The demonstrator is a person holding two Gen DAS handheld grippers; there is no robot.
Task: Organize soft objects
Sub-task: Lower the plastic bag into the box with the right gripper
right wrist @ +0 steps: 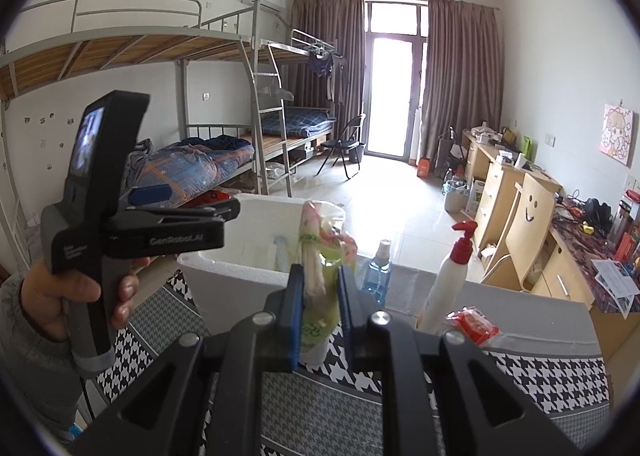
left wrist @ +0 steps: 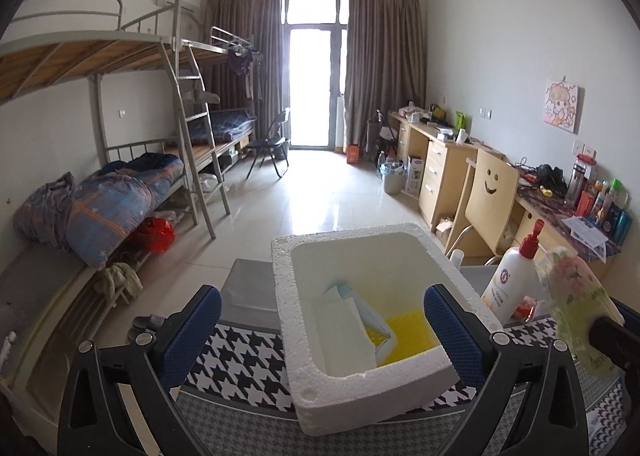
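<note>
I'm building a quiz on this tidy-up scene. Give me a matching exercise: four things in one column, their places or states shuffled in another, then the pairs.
1. green floral pouch
2. left claw
3. pump bottle
4. blue spray bottle

A. open, over the foam box
B. beside the red packet
C. clamped in the right claw
D. behind the pouch

Pairs: 1-C, 2-A, 3-B, 4-D

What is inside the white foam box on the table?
Inside the white foam box lie a white packet and a yellow mesh-like item. The packet covers part of the floor, so anything under it is hidden.
</note>
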